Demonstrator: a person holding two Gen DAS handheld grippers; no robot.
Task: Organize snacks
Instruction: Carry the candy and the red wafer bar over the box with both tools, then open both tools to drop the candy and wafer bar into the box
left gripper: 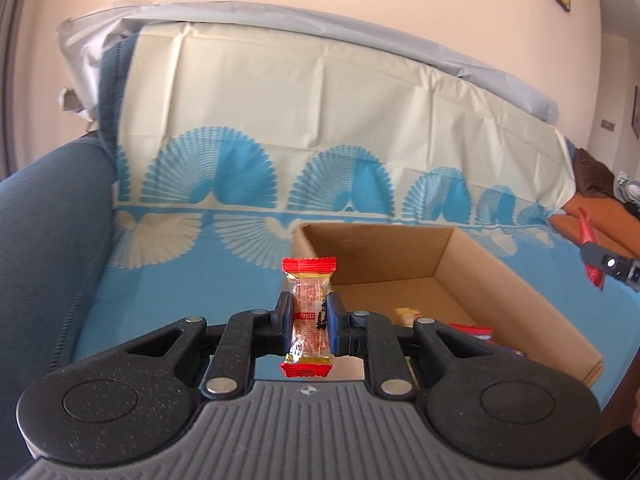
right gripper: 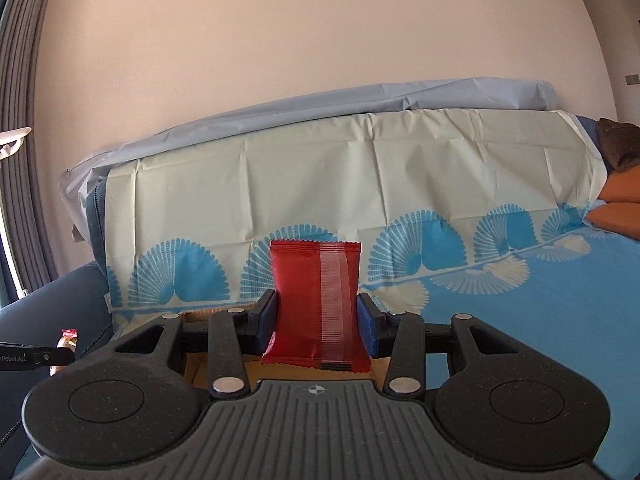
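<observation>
My left gripper [left gripper: 308, 322] is shut on a small clear snack packet with red ends [left gripper: 307, 300], held upright just left of an open cardboard box [left gripper: 520, 280] on the blue cloth. A few wrapped snacks [left gripper: 472, 330] lie on the box floor. My right gripper [right gripper: 318, 318] is shut on a dark red snack pouch [right gripper: 316, 304], held upright over the box edge [right gripper: 208, 314], which shows below its fingers. The right gripper [left gripper: 608, 266] with its red pouch shows at the left wrist view's right edge. The left gripper [right gripper: 36, 356] with its packet appears at the right wrist view's left edge.
The box sits on a sofa seat covered by a blue and cream fan-patterned cloth [left gripper: 200, 280]. A dark blue sofa arm [left gripper: 44, 232] rises at left. Orange cushions [right gripper: 624, 212] lie at the right end. A grey curtain [right gripper: 20, 120] hangs at far left.
</observation>
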